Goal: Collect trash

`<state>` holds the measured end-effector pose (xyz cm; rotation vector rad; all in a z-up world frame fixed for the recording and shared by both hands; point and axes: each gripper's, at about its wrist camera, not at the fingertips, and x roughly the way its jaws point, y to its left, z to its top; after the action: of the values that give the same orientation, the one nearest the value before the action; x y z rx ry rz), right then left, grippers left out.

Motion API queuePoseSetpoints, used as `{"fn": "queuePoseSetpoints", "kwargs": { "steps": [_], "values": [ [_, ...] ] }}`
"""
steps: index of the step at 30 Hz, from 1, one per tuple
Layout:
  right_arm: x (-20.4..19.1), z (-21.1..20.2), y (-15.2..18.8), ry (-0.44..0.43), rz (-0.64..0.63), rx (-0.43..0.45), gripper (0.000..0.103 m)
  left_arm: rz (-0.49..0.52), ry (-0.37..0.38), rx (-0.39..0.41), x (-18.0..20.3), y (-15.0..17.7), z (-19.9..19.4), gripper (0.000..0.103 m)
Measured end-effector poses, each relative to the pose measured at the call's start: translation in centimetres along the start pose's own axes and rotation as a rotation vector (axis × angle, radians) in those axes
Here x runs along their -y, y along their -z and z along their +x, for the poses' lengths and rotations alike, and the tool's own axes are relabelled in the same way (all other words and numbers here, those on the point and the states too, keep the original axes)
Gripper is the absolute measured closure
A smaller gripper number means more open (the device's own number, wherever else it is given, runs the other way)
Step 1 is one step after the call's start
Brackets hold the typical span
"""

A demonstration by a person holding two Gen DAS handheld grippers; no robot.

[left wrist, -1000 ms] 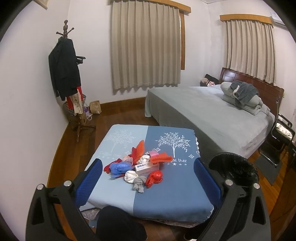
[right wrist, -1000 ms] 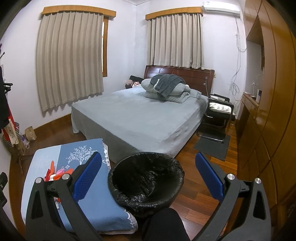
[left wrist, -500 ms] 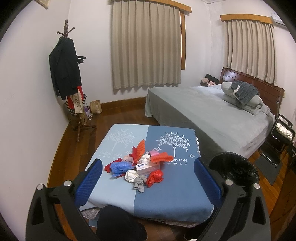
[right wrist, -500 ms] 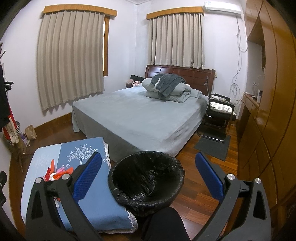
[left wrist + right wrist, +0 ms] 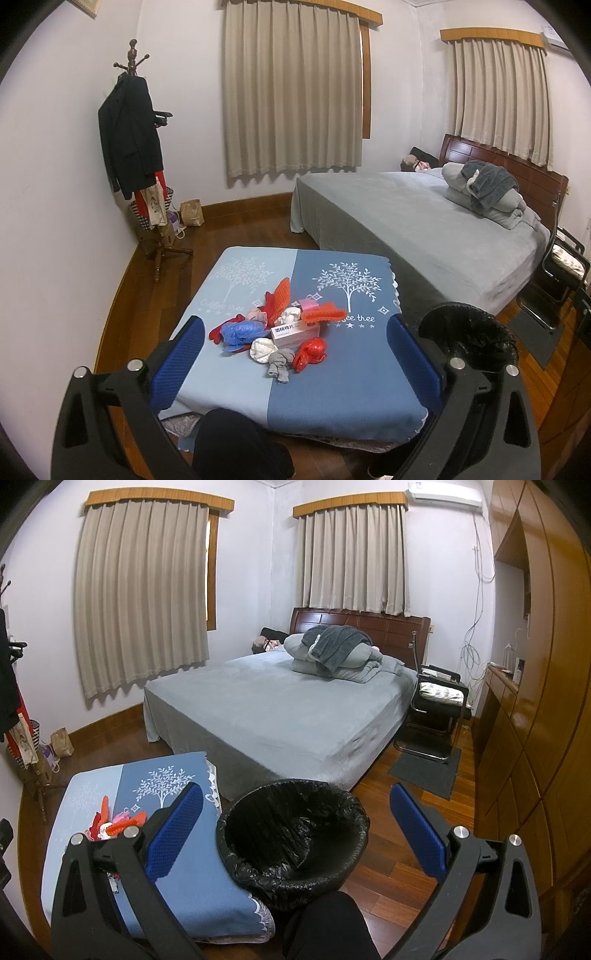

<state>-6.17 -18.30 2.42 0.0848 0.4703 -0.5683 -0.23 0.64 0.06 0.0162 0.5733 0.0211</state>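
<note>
A heap of trash (image 5: 280, 328) lies mid-table on the blue tree-print cloth (image 5: 351, 384): red and orange scraps, a blue wad, white and grey crumpled pieces and a small white box. The same trash heap (image 5: 114, 821) shows at the left of the right wrist view. A bin with a black liner (image 5: 293, 840) stands on the floor right of the table; the bin (image 5: 469, 339) also appears behind the left gripper's right finger. My left gripper (image 5: 293, 363) is open, held above the table's near edge short of the heap. My right gripper (image 5: 295, 834) is open above the bin, holding nothing.
A grey bed (image 5: 273, 716) fills the room behind the bin. A coat rack (image 5: 136, 147) with a dark jacket stands at the left wall. A black chair (image 5: 436, 709) and wooden wardrobe (image 5: 535, 701) line the right side. A person's dark knee (image 5: 328, 926) is at the bottom.
</note>
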Motion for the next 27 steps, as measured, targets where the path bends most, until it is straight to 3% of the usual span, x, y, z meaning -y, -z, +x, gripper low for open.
{"fn": "queuePoseSetpoints", "kwargs": {
  "steps": [27],
  "values": [
    [-0.71, 0.37, 0.67, -0.010, -0.008, -0.010, 0.005, -0.007, -0.005, -0.009, -0.71, 0.20, 0.08, 0.006]
  ]
}}
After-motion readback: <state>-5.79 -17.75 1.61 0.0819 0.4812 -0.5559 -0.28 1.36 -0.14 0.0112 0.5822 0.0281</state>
